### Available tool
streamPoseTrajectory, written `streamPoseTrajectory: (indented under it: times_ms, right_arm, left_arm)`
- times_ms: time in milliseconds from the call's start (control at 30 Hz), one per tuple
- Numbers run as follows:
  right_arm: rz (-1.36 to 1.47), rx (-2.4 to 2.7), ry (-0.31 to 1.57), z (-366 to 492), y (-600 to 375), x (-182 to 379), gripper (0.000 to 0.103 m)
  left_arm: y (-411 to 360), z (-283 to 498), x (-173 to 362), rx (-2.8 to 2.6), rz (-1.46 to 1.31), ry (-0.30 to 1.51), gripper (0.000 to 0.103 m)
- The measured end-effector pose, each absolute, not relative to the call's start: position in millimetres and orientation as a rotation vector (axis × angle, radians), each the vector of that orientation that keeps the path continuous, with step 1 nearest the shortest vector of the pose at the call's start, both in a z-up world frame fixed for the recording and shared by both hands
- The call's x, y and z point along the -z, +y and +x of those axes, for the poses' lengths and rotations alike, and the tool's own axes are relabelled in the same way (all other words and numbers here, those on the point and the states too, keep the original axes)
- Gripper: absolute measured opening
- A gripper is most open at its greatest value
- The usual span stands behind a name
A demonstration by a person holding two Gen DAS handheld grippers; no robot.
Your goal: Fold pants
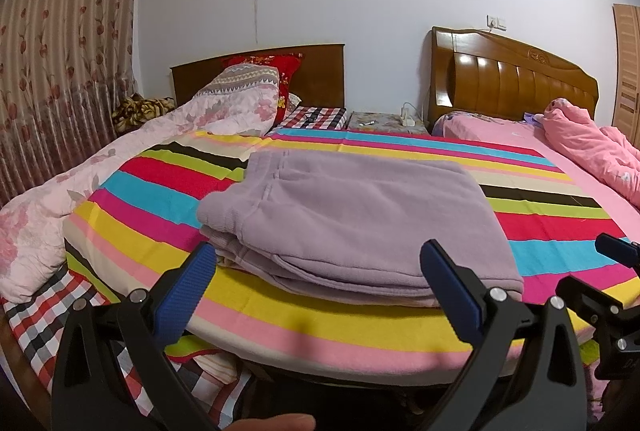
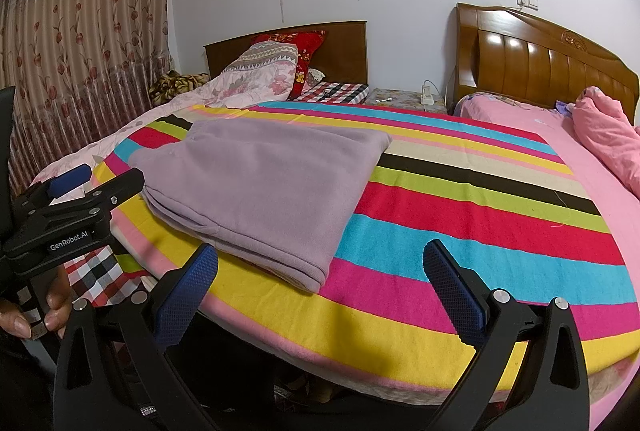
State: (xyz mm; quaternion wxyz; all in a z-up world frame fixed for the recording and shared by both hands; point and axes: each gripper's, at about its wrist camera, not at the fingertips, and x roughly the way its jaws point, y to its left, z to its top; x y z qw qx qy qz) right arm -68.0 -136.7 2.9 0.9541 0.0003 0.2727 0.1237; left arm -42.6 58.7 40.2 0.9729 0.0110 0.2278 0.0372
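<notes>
The lilac fleece pants (image 1: 344, 215) lie folded into a flat stacked rectangle on the striped blanket (image 1: 160, 191). My left gripper (image 1: 320, 271) stands open just short of the pants' near edge, nothing between its blue pads. In the right wrist view the folded pants (image 2: 264, 183) rest left of centre on the blanket (image 2: 480, 231). My right gripper (image 2: 320, 275) is open over the blanket's near edge, beside the pants' near right corner and holding nothing. The left gripper (image 2: 76, 187) shows at the left edge, held by a hand (image 2: 52, 307).
A floral quilt (image 1: 120, 167) and red pillow (image 1: 276, 71) lie at the back left. A pink duvet (image 1: 588, 147) is bunched on the pink sheet at right. Two wooden headboards (image 1: 516, 83), a bedside stand (image 1: 384, 121) and a curtain (image 1: 60, 71) line the far side.
</notes>
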Motion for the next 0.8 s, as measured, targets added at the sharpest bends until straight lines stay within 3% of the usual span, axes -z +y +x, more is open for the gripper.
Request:
streamPoseTrajectory:
  times_ms: [800]
  right_arm:
    - [0.004, -0.250, 0.554, -69.4, -133.7, -2.9, 0.099]
  left_arm:
    - [58.3, -38.6, -40.3, -0.058, 0.028, 0.467, 0.102]
